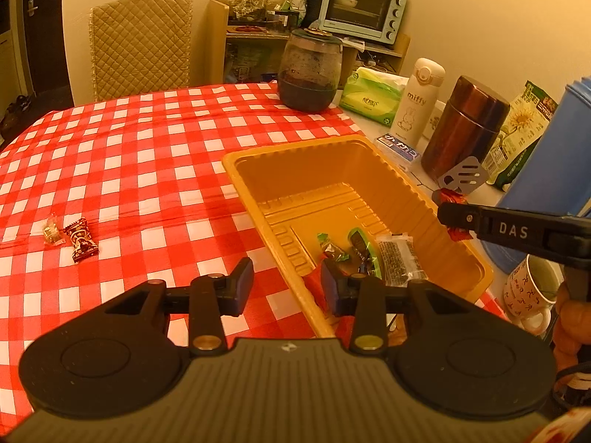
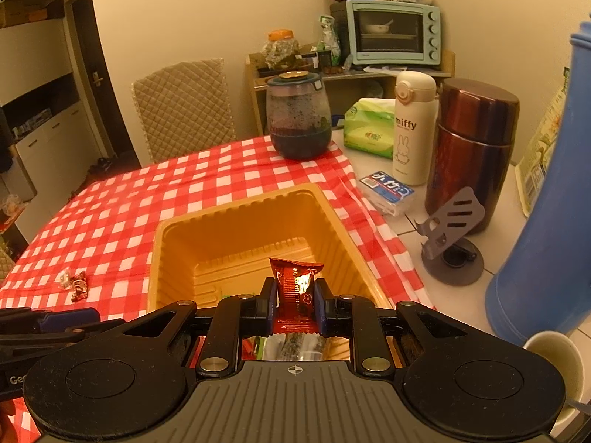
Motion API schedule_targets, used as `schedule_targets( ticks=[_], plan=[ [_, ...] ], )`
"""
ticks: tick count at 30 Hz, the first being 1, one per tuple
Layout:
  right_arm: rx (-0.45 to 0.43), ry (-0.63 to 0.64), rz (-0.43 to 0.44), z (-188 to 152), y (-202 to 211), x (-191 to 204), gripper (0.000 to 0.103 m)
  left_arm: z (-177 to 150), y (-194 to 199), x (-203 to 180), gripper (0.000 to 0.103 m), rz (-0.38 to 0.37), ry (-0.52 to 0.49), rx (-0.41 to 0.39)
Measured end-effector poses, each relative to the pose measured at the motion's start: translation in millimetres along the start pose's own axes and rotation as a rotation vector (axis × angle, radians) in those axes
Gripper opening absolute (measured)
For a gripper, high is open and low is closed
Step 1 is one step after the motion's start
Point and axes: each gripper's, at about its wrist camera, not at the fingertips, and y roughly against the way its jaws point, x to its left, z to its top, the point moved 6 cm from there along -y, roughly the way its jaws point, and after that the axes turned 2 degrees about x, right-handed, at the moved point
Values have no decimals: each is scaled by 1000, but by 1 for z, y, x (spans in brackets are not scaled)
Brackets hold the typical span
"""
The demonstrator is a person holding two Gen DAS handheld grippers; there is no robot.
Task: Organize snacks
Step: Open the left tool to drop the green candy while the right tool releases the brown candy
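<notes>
Jaws clamp red snack packet (image 2: 296,291) upright.

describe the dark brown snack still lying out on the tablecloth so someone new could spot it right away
Start at the yellow tray on the red checked tablecloth, then look far to its left in the left wrist view. Two small snacks lie side by side there. Yours is the dark brown wrapper with crimped ends; its neighbour, a clear-wrapped candy, is paler and smaller.

blue jug (image 2: 546,192) cropped, mug (image 1: 532,295) partly hidden
</notes>
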Motion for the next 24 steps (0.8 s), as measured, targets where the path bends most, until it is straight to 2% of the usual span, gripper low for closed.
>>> schedule_targets(
  ticks=[3, 6, 8, 10, 17, 24],
  plan=[
    [4, 8, 14, 3, -5, 2, 21, 1, 0, 1, 37, -1, 3, -3],
    [-6, -11, 89, 6, -10, 4, 25, 0, 1, 3, 42, 2, 11, -4],
    [-16, -43, 90, 7, -10, 1, 61, -1, 3, 5, 45, 6, 18, -4],
    [-29, -66, 85, 6, -7, -3, 62, -4, 5, 8, 46, 12, 24, -3],
    [24, -120, 55, -20, 5, -12, 62, -14, 20, 19, 50, 32, 47, -6],
    [42, -128, 56, -41, 27, 0, 62, -22, 45, 29, 53, 61, 56, -19]
  ],
)
